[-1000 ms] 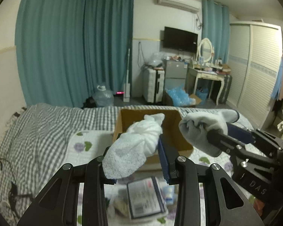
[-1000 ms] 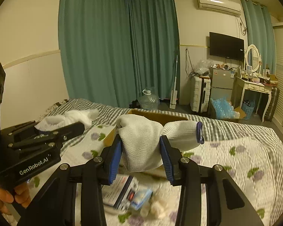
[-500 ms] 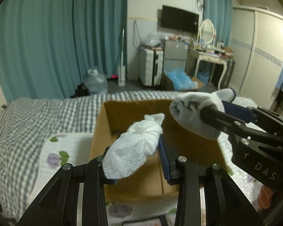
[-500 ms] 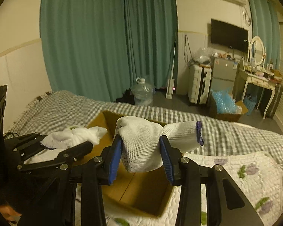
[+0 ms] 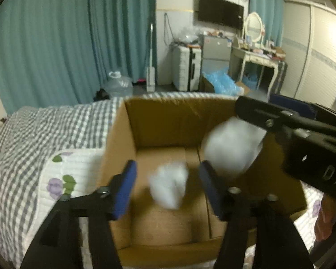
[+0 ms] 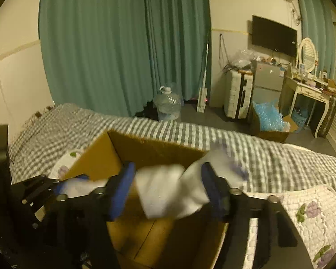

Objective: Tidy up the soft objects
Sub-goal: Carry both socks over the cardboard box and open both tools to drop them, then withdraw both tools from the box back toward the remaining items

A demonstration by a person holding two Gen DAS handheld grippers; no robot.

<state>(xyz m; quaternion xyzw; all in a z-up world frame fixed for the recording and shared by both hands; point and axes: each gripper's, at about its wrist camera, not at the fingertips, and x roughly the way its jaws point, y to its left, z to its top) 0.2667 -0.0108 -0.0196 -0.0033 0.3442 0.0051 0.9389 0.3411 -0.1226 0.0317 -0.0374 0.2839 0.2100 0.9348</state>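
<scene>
An open cardboard box [image 5: 118,157] lies on the bed, right under both grippers. My left gripper [image 5: 168,188] hangs over it with its jaws opening. A small white cloth [image 5: 168,186], blurred, sits loose between the blue pads with a gap on each side. To its right is my right gripper [image 5: 302,121], and a white knitted glove [image 5: 230,150] drops from under it. In the right wrist view the right gripper [image 6: 168,190] is opening too, and the blurred glove [image 6: 172,192] slips between its pads above the box [image 6: 96,157]. The left gripper [image 6: 44,190] shows at the lower left.
The box stands on a bed with a grey checked sheet [image 5: 33,134] and a white flowered quilt [image 5: 62,168]. Past the bed's far edge are a water jug [image 6: 168,103], a white suitcase [image 6: 237,94] and a dressing table [image 6: 309,89]. A hand [image 5: 324,219] is at the lower right.
Both grippers moved forward and down until they hang over the box. Both jaws have spread, and the cloth and the glove, gripped before, have come loose.
</scene>
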